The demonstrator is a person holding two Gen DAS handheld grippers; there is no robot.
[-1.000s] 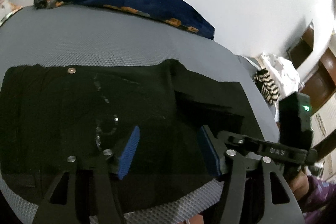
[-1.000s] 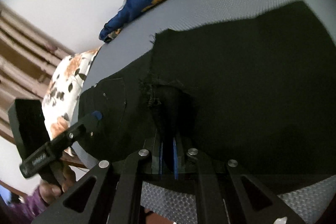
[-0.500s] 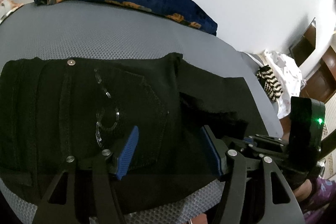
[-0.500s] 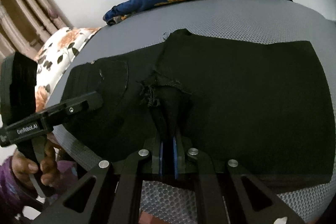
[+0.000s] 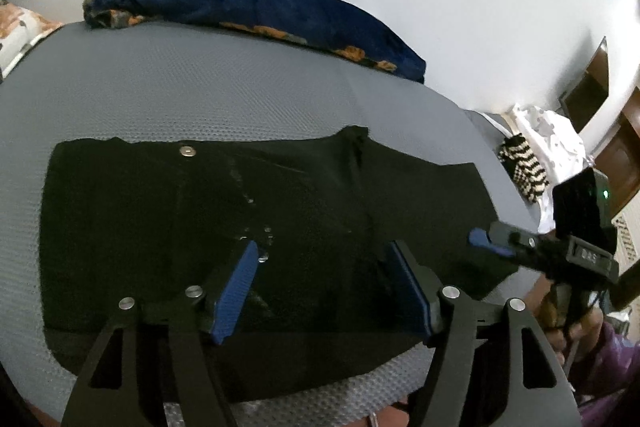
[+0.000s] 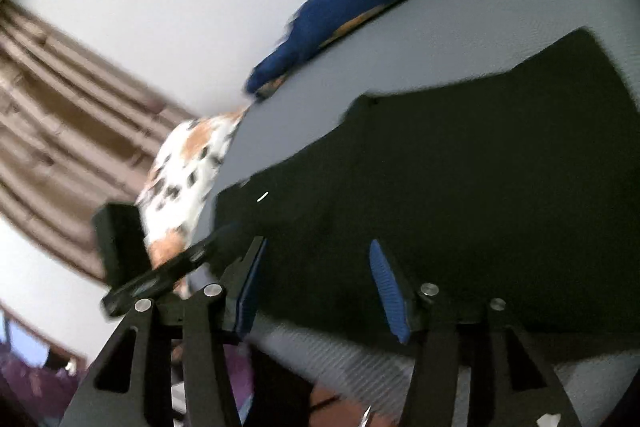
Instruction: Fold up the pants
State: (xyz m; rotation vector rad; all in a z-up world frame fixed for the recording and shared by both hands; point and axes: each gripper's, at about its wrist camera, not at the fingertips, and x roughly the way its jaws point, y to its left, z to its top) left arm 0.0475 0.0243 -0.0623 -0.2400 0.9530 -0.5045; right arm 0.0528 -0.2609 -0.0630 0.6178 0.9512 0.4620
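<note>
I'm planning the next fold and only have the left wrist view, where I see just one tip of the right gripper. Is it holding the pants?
Observer: No. In the right wrist view the right gripper is open, with no cloth between its fingers.
Operator: Where is it over the pants?
Observer: At the near edge of the pants, with grey bed cover showing just below.
Operator: What's behind the floral pillow?
Observer: A brown pleated curtain hangs behind the floral pillow.
</note>
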